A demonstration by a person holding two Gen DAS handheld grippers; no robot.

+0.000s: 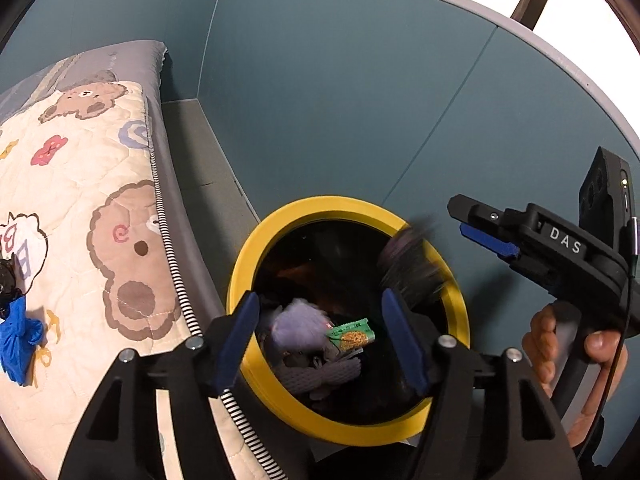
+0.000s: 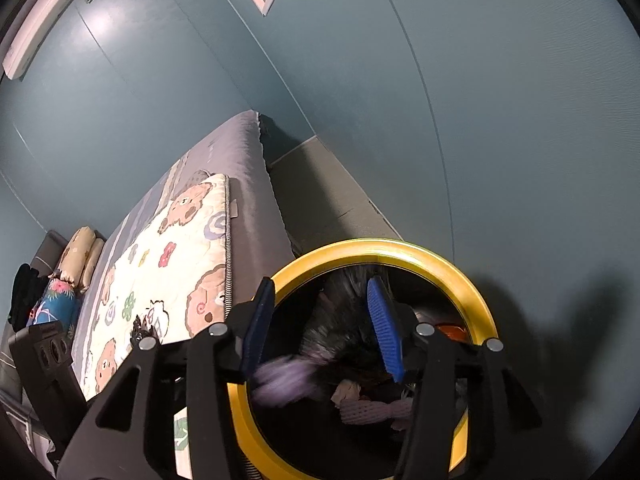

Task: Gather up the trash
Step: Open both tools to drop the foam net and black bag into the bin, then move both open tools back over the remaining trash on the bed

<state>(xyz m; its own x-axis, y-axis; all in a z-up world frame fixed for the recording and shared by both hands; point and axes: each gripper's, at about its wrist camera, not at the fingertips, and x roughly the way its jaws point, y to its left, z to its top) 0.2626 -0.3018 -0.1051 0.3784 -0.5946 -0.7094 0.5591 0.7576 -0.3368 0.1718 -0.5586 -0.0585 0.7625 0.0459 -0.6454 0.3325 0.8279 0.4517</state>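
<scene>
1. Blue-padded and spread apart, the jaws of the left gripper hung over the bin's mouth with nothing pressed between them; a blurred pale purple scrap showed in mid-air between the pads.
2. The right gripper also stood part open above the bin and held nothing, a blurred dark tufted piece loose between its pads; a hand gripped its handle at the right.
3. Just below, the yellow-rimmed trash bin held a green snack wrapper, grey netted foam and other dark litter.
4. Left of the bin lay a bed with a bear-print quilt, a crumpled blue bag on its near part.
5. Farthest stood the teal wall.
</scene>
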